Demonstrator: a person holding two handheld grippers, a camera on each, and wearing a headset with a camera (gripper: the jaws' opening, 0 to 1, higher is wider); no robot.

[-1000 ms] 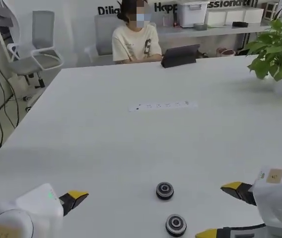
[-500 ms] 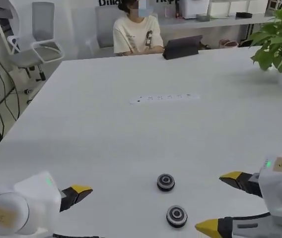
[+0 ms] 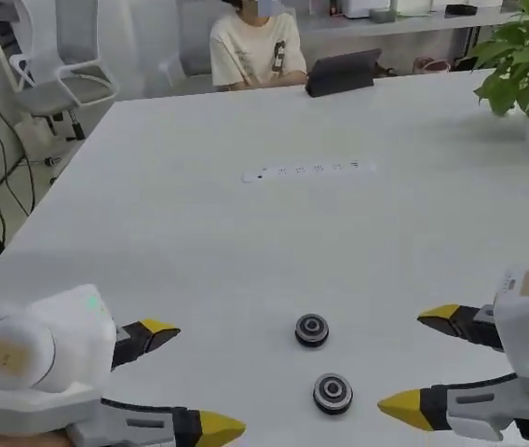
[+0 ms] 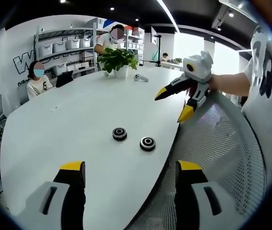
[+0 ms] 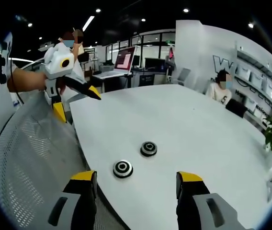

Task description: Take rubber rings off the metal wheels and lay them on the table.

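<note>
My left gripper [image 3: 197, 379] hangs at the near edge of the tabletop [image 3: 246, 233], left of the work. Its jaws are spread wide with nothing between them, and the tips aim right toward the wheels. The two wheels sit close to that near edge, about midway between my grippers. The farther wheel [image 3: 311, 330] and the nearer wheel [image 3: 332, 393] are near each other but apart, the nearer one slightly to the right. Both lie flat with the axle pointing straight up, so neither has a long axis across the tabletop. The rubber ring [image 3: 317, 394] reads as a dark band around the rim, and I judge it still seated on each. My right gripper [image 3: 412, 360] is also wide open and holds nothing, with its tips aimed left. Its lower tip is the closest to the nearer wheel. The wheel lies leftward and just ahead of those jaws, so the right side looks better placed for the first reach.
</note>
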